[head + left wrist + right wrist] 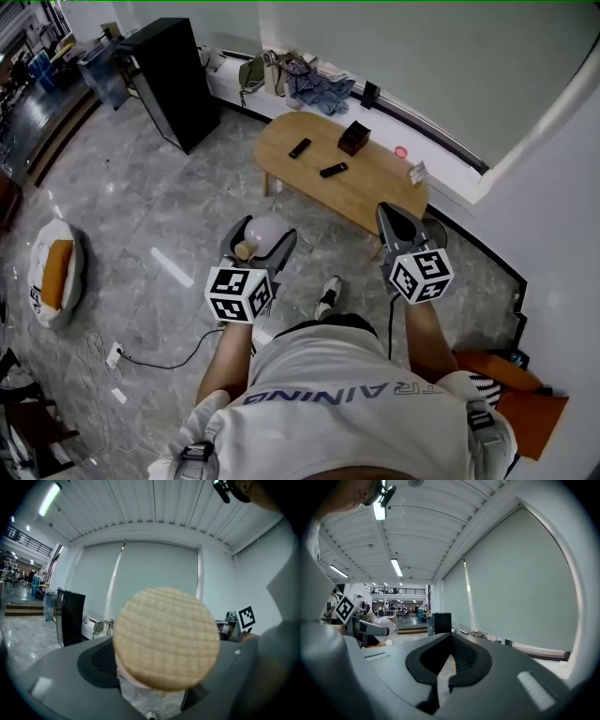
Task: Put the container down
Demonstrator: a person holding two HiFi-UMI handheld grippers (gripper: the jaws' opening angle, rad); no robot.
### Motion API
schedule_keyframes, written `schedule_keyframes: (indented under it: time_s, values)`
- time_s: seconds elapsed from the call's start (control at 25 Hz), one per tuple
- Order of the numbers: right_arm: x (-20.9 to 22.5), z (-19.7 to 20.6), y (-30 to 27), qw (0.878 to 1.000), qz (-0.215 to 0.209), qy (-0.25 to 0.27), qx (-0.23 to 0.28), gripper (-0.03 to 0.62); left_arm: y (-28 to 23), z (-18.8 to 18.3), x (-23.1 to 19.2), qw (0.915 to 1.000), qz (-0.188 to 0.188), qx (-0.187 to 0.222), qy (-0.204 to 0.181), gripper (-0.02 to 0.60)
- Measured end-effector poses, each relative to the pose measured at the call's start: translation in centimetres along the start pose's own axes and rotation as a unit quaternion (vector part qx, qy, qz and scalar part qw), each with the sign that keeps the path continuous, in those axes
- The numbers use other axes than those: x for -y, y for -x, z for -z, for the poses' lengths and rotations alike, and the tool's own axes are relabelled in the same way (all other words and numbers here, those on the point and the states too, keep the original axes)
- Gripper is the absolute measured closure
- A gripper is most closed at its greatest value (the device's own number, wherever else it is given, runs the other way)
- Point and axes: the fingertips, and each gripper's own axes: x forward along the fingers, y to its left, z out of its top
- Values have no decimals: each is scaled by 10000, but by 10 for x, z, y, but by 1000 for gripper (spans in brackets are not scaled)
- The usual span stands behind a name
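Stood on grey floor [141, 216], facing low wooden table [375, 192].

Clamped in left gripper [261, 236]: container [270, 228], whitish round body, tan ribbed lid [166, 637]. Jaws spread wide, one on each side of the body, pressing on it. Held on its side, lid end turned back toward the gripper camera and filling the middle of the left gripper view. Carried in the air over the floor, short of the near table edge, touching neither table nor floor.

Right gripper [392, 217]: clenched, nothing held. In right gripper view [443, 670], pads together with only a thin slit between. Raised level with the left gripper, well apart from it, over the table's right end in head view.

On table:
- two dark remotes [300, 147] [333, 170], near each other
- dark box [354, 138], just beyond them
- small pink item [401, 151], near the far edge
- white card [417, 172], at the right end

Elsewhere:
- black cabinet [173, 80], far left
- clothes [319, 86], heaped at the wall behind the table
- round cushion [56, 272], orange middle, on floor at left
- cable [164, 361] and white plug strip [114, 354], on floor
- one shoe [328, 297], seen between the grippers
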Motion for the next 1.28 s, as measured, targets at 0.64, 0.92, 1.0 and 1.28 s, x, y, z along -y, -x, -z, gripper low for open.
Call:
schedule_keyframes:
  time_s: [0.64, 0.92, 1.0, 1.28]
  values:
    - [164, -11, -133, 9993, 213, -293, -123, 579, -207, -42, -24, 9993, 101, -324, -132, 181]
    - [233, -3, -169, 9963, 518, -666, -175, 579, -281, -48, -21, 9970, 323, -628, -310, 181]
    - [241, -4, -177, 9956, 584, -721, -158, 579, -297, -48, -25, 9960, 432, -704, -330, 181]
    - [285, 7, -186, 9866, 1378, -850, -202, 579, -380, -38, -27, 9881, 1099, -1010, -359, 181]
